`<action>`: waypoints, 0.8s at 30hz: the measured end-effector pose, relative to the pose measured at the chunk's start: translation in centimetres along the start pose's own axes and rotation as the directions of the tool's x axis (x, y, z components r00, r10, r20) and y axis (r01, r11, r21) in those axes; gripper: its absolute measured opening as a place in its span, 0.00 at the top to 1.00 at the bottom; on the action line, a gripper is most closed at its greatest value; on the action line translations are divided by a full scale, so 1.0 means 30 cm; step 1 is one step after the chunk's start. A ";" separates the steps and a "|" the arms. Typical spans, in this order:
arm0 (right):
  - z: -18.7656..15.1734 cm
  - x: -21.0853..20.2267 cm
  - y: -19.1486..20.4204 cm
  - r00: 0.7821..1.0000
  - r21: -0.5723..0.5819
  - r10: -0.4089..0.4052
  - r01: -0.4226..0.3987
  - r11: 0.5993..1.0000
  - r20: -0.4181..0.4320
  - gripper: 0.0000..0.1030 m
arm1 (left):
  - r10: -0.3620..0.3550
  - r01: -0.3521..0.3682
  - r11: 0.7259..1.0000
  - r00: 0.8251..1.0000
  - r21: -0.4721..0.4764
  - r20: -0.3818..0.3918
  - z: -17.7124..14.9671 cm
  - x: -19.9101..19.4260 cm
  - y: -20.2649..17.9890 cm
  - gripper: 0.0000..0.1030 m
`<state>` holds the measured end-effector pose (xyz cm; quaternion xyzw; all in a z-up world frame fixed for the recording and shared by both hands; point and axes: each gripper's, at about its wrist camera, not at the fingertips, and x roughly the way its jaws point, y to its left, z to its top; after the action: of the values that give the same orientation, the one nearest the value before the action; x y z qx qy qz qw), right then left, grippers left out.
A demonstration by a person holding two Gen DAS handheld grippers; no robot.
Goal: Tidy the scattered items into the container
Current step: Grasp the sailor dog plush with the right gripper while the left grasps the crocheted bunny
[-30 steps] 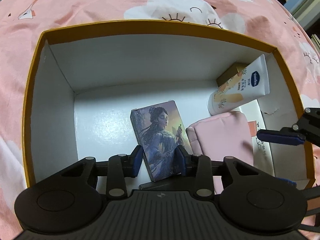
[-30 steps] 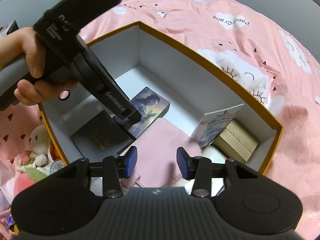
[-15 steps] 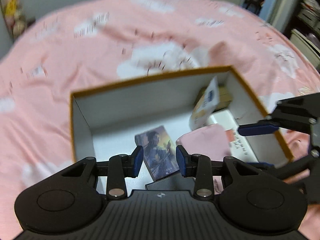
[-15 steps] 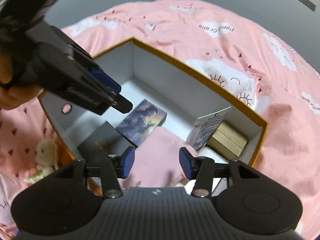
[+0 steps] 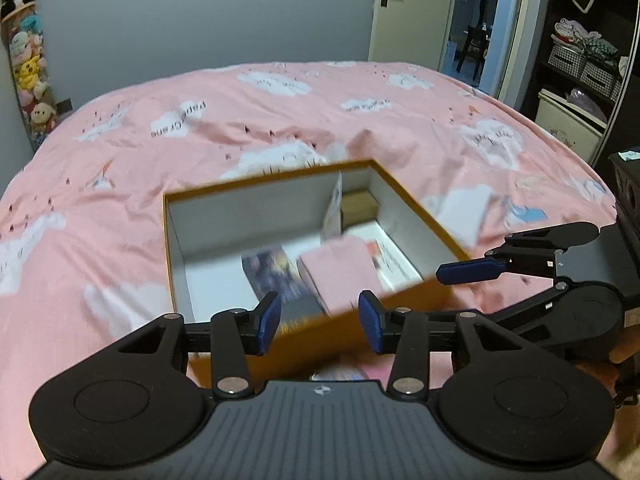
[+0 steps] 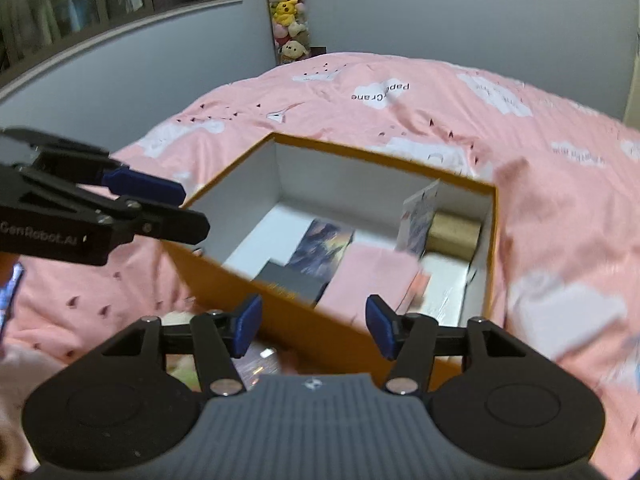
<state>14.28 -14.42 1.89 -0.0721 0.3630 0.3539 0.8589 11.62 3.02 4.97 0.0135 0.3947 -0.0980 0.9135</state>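
Note:
An orange box with white inside (image 5: 416, 206) (image 6: 384, 158) sits on the pink bed. Inside lie an illustrated card box (image 5: 270, 270) (image 6: 324, 246), a pink pouch (image 5: 340, 274) (image 6: 370, 276), a dark flat box (image 6: 290, 278), a leaning white tube (image 5: 334, 212) (image 6: 418, 216) and a tan box (image 5: 358, 206) (image 6: 454, 232). My left gripper (image 5: 319, 322) hovers above the box's near wall, its jaws opening with nothing between them. My right gripper (image 6: 313, 326) also hangs over the near wall, jaws opening and empty. Each gripper shows in the other's view: the right one (image 5: 472, 270), the left one (image 6: 144, 188).
The pink quilt with white clouds (image 5: 280, 120) spreads all round the box. Small scattered items (image 6: 260, 362) lie blurred on the quilt just under my right gripper. A door (image 5: 412, 12), dark shelves (image 5: 584, 52) and hanging plush toys (image 6: 288, 12) line the room's walls.
Both grippers have pulled back and risen out of the box, and both jaws have widened. The left gripper let go of the illustrated card box, which now lies flat on the box floor.

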 end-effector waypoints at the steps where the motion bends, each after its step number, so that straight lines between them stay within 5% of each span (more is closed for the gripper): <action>1: -0.022 -0.009 0.009 1.000 0.020 0.006 -0.006 1.000 -0.001 0.40 | -0.004 0.003 1.000 1.000 -0.007 -0.010 -0.022 -0.006 -0.006 0.51; 7: -0.163 -0.028 0.096 0.998 0.056 0.005 -0.001 0.998 -0.064 0.39 | -0.058 0.050 0.996 0.992 -0.068 -0.114 -0.194 -0.009 -0.050 0.51; 13: -0.293 -0.017 0.141 0.985 0.145 0.043 -0.019 0.989 -0.168 0.39 | -0.045 0.018 0.992 0.975 -0.122 -0.220 -0.342 0.014 -0.060 0.51; 24: -0.417 0.032 0.189 0.943 0.220 0.073 0.000 0.975 -0.325 0.35 | 0.010 -0.033 0.997 0.953 -0.071 -0.304 -0.455 0.011 -0.085 0.51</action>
<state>3.86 -14.46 -7.08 -0.0294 0.5398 0.3109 0.7817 1.55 1.84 -4.54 -0.0017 0.5336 -0.0699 0.8428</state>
